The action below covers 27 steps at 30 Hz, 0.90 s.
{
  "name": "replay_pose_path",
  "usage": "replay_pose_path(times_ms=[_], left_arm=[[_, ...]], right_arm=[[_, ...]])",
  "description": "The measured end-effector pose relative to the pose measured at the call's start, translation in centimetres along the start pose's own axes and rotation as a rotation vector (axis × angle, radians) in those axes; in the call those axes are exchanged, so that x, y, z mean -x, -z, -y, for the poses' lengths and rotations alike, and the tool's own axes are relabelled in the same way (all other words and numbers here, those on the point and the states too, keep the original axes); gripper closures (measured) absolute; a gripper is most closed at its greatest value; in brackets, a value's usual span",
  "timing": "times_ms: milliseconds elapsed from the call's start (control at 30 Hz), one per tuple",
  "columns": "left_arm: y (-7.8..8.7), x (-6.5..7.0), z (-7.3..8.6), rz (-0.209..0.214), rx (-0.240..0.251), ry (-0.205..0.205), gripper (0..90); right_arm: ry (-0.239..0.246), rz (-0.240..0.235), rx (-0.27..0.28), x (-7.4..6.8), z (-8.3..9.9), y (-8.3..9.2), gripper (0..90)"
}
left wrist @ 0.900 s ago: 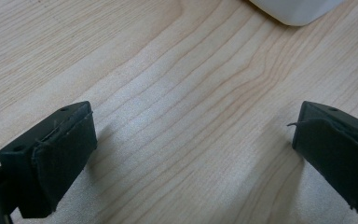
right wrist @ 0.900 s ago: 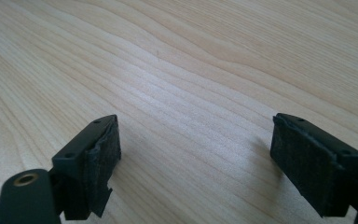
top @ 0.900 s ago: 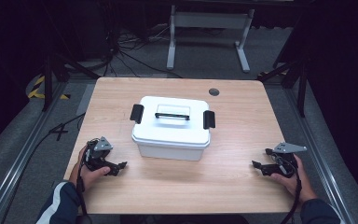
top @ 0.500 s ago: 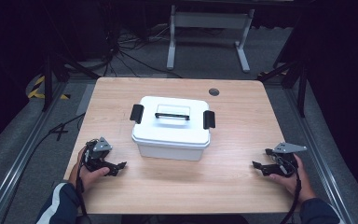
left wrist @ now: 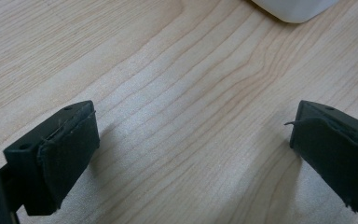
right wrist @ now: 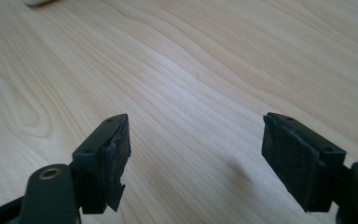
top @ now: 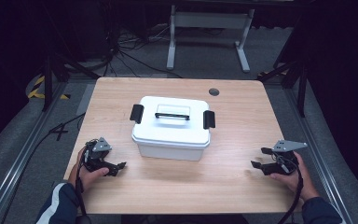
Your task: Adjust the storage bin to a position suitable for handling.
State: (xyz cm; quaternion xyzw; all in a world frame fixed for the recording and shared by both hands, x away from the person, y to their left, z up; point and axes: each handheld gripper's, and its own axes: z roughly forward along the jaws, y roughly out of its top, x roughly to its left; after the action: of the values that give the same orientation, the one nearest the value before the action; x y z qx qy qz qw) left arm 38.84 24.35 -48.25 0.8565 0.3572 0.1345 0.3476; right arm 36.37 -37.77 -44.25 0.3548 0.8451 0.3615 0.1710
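**White lidded box at centre; both grippers parked, no change**

White plastic storage box (top: 171, 127) sits mid-frame on the wooden table (top: 233, 116), lid on, black carry handle (top: 172, 115) lying across the top, black latches (top: 136, 113) at the left and right ends. In the left gripper view one box corner (left wrist: 293, 8) shows at the top edge.

Left gripper (top: 117, 166): lower left of the frame, held in the person's left hand (top: 91, 172), jaws spread wide, nothing between them but bare wood.

Right gripper (top: 259, 164): lower right of the frame, in the right hand (top: 292, 176), jaws likewise wide apart and empty, grey plate on top.

Both grippers lie well apart from the box, jaws pointing inward toward frame centre.

Compared with 0.9 s and 0.5 s ago: box, both grippers and both hands in the same places; no visible shift.

Cable grommet hole (top: 214, 92) in the table, upper right of the box.
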Motion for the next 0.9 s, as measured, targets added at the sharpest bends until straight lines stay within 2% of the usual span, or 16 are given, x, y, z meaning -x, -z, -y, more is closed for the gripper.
replay_pose_path(times_ms=[200, 233, 300, 500, 733, 767, 900], left_arm=[[0.0, 0.0, 0.0, 0.001, 0.001, -0.001, 1.8], [0.0, 0.0, 0.0, 0.001, 0.0, -0.001, 1.7], [0.0, 0.0, 0.0, 0.001, 0.0, -0.001, 1.8], [0.0, 0.0, 0.0, -0.005, 0.003, 0.001, 1.8], [0.1, -0.1, 0.0, -0.005, -0.005, -0.01, 1.8], [0.1, -0.1, 0.0, -0.006, -0.004, -0.011, 1.8], [0.1, -0.1, 0.1, -0.006, -0.003, -0.01, 1.8]], right_arm=[[0.044, -0.015, -0.014, -0.5, -1.6, 0.5, 28.3], [0.067, -0.005, -0.018, -0.7, -2.3, 0.8, 29.0], [0.071, -0.007, -0.016, -0.7, -2.6, 0.9, 30.0], [0.135, -0.004, -0.024, -0.8, -5.6, 2.2, 31.6], [0.177, -0.003, -0.004, -0.5, -8.2, 3.4, 32.6], [0.187, -0.005, 0.002, -0.6, -9.0, 3.6, 32.9], [0.209, 0.003, 0.022, -0.9, -10.2, 3.9, 36.2]])
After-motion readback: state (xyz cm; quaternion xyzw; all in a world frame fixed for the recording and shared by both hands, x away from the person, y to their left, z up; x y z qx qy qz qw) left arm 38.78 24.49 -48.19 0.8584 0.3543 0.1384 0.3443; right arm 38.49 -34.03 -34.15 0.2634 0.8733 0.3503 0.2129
